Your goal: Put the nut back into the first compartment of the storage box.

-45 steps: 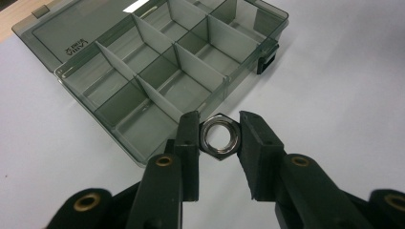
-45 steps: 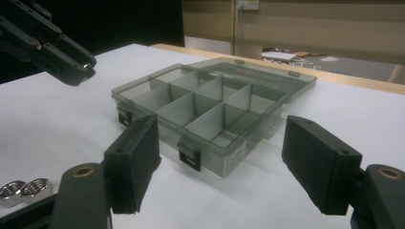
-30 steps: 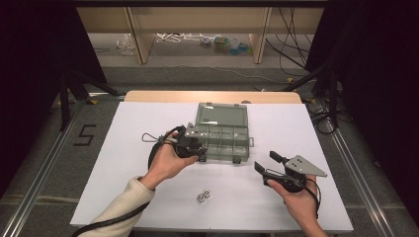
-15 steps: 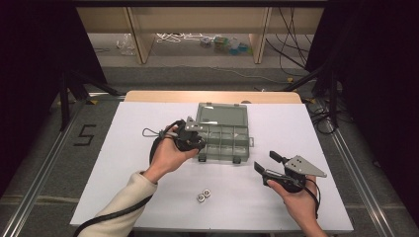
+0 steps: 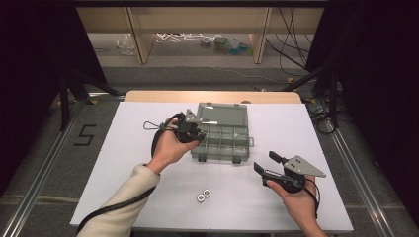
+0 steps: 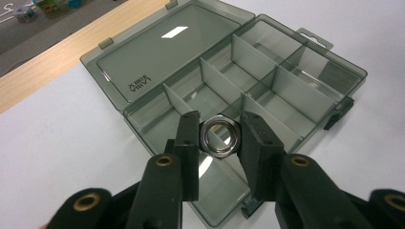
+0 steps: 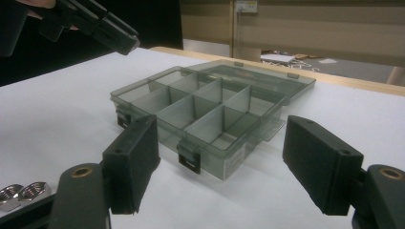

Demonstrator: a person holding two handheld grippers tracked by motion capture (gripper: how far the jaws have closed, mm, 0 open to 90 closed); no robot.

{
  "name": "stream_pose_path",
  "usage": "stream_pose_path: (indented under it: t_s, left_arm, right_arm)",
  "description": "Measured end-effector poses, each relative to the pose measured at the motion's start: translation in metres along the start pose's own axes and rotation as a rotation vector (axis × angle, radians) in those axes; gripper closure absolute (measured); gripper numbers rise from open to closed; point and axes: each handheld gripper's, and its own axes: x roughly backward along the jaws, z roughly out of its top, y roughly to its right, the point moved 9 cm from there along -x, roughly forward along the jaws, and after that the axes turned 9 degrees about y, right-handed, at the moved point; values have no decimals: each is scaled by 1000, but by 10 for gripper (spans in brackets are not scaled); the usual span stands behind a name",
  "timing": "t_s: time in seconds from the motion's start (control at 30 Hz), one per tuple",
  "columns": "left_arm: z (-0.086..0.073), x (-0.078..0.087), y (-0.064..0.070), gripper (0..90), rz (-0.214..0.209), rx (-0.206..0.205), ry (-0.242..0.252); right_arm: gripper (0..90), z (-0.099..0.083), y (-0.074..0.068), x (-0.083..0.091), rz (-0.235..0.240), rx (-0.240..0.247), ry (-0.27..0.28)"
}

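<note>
Fingers of my left gripper clamp a nut over the box; right gripper, at its 5 o'clock, gapes wide.

Bare counter lies open left, right and in front of the box. Two nuts lie well in front of it. Its upright dividers wall each compartment.

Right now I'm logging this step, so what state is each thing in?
Organizer box: lid open and lying flat, compartments look empty.
Left gripper: shut on a hex nut, held above the box.
Right gripper: open, holding nothing.
Two nuts: loose on the table, side by side.
</note>
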Motion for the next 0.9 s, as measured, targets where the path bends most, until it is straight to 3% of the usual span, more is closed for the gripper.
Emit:
stream_pose_path:
  t_s: [0.03,0.07,0.1,0.13,0.17,0.2,0.23,0.4,0.43,0.47,0.5,0.53,0.9]
  left_arm:
    - [0,-1,0,703,1,6,0]
    - [0,-2,1,703,10,47,2]
    - [2,-3,-2,703,7,17,1]
    - [2,-4,-1,703,15,47,1]
    - [4,-6,-5,703,13,9,2]
    - [4,-7,-6,703,12,4,1]
    - [4,-8,-2,703,36,96,3]
    - [5,-16,-8,703,52,108,2]
    - [5,-19,-14,703,48,66,-1]
    - [3,-21,-11,703,61,121,0]
    - [2,-24,-12,703,67,132,-2]
    - [1,-25,-14,703,65,119,-6]
    - [-7,-40,-24,703,100,157,-24]
  right_arm:
    - [289,-1,-1,1,8,-3,-14]
    - [289,0,-1,0,10,-6,1]
    - [289,1,-1,-1,8,-11,10]
    - [289,1,-1,-1,8,-11,10]
    - [289,1,0,0,8,-10,11]
    - [289,1,0,0,8,-10,11]
    - [289,1,-1,0,9,-12,13]
    - [289,2,0,-1,9,-13,17]
    - [289,2,0,-1,9,-13,17]
    - [289,1,0,0,5,-12,5]
    - [289,1,1,1,3,-10,2]
    - [289,1,0,1,6,-14,4]
    - [289,0,1,0,0,-8,-1]
